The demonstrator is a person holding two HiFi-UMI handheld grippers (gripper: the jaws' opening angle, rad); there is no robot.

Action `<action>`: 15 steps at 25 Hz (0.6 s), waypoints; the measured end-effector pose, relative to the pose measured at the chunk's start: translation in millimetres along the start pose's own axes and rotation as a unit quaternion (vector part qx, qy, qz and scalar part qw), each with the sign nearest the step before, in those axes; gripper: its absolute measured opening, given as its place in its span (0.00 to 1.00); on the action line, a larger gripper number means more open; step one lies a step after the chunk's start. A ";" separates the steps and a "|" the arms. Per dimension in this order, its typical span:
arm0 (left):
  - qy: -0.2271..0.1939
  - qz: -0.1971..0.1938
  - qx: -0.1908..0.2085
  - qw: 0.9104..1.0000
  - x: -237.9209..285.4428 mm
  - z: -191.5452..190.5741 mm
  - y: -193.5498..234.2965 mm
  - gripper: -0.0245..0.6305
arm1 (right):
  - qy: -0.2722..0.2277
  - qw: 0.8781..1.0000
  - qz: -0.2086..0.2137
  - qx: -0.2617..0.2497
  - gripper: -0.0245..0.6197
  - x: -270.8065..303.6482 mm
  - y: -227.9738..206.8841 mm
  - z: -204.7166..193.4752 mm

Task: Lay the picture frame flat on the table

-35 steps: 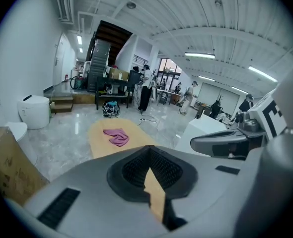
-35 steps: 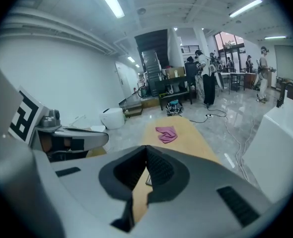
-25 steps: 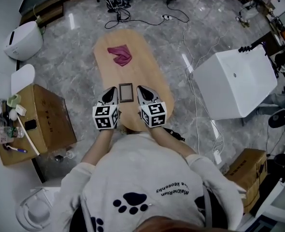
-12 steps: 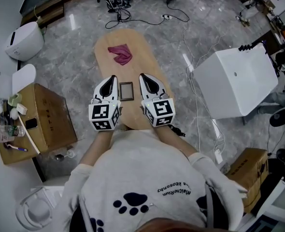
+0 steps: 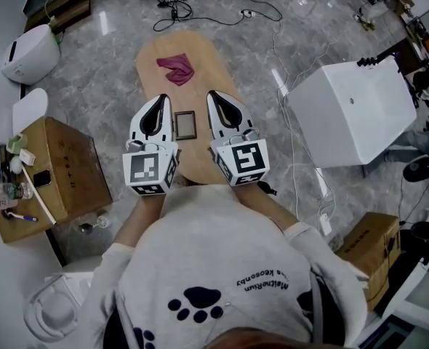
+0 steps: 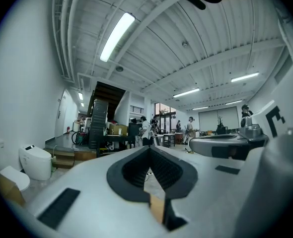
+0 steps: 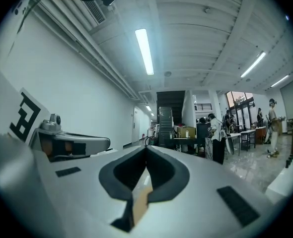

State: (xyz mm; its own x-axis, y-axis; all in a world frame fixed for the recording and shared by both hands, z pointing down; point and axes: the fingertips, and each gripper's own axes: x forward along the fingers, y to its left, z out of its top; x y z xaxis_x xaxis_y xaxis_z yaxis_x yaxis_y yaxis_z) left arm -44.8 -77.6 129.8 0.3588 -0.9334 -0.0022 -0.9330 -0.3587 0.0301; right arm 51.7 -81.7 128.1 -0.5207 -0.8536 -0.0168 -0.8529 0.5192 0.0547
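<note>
The picture frame [image 5: 185, 125] lies flat on the wooden bench [image 5: 200, 57], near its front end and well apart from the magenta cloth [image 5: 175, 70] at the far end. The left hand-held gripper [image 5: 157, 106] and the right hand-held gripper [image 5: 218, 102] flank it, neither touching it; both have their jaws closed on nothing and point out across the room. The laying-down looks complete, and apparently nothing remains but to withdraw.

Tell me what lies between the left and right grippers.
In the head view the picture frame lies flat on the wooden table, between the left gripper and the right gripper; neither touches it.
</note>
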 end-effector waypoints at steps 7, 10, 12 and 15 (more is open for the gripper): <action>-0.014 -0.009 0.010 1.000 -6.5 9.0 -15.4 0.05 | -0.014 1.000 -0.006 -0.007 0.05 -11.1 -5.1 12.4; -0.014 -0.011 0.012 1.000 -7.1 9.5 -21.1 0.05 | -0.018 1.000 -0.008 -0.005 0.05 -14.9 -10.1 16.5; -0.014 -0.011 0.013 1.000 -7.3 9.3 -23.5 0.05 | -0.021 1.000 -0.005 -0.005 0.05 -16.7 -10.4 18.4; -0.016 -0.008 0.017 1.000 -7.1 9.8 -25.3 0.05 | -0.023 1.000 0.000 0.000 0.05 -18.0 -9.3 17.9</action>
State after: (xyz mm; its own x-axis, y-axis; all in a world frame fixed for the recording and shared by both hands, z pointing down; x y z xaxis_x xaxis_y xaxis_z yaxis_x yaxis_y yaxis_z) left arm -24.0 -61.9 119.3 0.3737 -0.9269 -0.0351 -0.9275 -0.3737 -0.0051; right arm 68.2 -70.4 110.0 -0.5227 -0.8502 -0.0633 -0.8524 0.5199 0.0557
